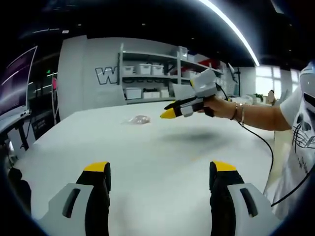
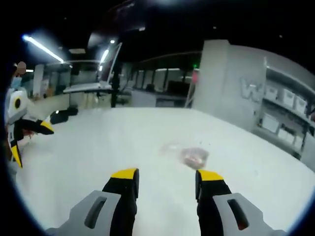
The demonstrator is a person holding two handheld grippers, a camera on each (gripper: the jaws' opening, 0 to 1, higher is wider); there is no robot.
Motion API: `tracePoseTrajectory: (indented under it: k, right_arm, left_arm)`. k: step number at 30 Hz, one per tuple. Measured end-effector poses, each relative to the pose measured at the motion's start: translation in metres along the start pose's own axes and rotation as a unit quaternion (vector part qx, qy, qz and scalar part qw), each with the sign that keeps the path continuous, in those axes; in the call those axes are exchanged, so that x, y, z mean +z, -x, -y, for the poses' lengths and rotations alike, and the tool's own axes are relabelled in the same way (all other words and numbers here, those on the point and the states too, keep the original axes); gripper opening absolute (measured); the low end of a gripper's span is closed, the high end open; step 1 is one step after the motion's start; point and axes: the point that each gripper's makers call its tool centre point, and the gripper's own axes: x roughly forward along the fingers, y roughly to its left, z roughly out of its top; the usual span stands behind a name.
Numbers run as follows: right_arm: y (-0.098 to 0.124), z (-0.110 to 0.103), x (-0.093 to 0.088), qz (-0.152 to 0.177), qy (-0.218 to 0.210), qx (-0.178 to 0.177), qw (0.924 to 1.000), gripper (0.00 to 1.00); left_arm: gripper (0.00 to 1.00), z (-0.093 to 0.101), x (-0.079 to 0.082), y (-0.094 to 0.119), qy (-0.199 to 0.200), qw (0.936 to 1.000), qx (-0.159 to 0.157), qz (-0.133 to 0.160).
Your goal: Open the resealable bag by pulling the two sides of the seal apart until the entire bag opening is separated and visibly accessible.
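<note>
The left claw [image 1: 160,179] hangs low over the near part of the white desk [image 1: 147,157] with its jaws spread wide and nothing between them — a waiting posture, I judge, since the resealable bag [image 1: 137,119] lies untouched well ahead of it, toward the far edge of the desk. The bag sits flat, a small clear pouch with something reddish inside; whether its seal is closed is too small to tell.

Further right in the left gripper view, the right claw [image 1: 169,113] is held out over the desk by a person's hand [image 1: 212,104], wrist level, forearm reaching in from the right edge, yellow tips pointing toward the bag and close together at that angle.

In the right gripper view the same claw [image 2: 164,179] shows its jaws parted and empty, aimed just left of the bag [image 2: 191,155], which lies near beyond the tips. Likely it is lined up for a first pinch on one side of the seal.
</note>
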Motion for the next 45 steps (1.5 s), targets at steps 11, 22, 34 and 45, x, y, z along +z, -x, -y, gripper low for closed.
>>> tracePoseTrajectory:
  k: [11, 22, 34, 45]
  right_arm:
    - [-0.016, 0.003, 0.005, 0.000, 0.030, 0.009, 0.9995, 0.39]
    - [-0.033, 0.004, 0.002, -0.009, 0.048, 0.011, 0.9987, 0.38]
    - [-0.054, 0.008, 0.002, -0.021, 0.108, 0.003, 0.9939, 0.34]
    - [-0.063, 0.008, 0.000, -0.026, 0.151, 0.005, 0.9882, 0.32]
  left_arm:
    - [0.82, -0.002, 0.002, -0.001, -0.002, 1.0000, 0.001, 0.003]
    - [0.82, -0.003, -0.001, 0.000, 0.000, 1.0000, 0.002, 0.004]
    - [0.82, -0.007, -0.001, 0.000, 0.005, 0.9999, 0.005, 0.008]
    - [0.82, -0.013, -0.001, -0.001, 0.008, 0.9999, 0.011, 0.008]
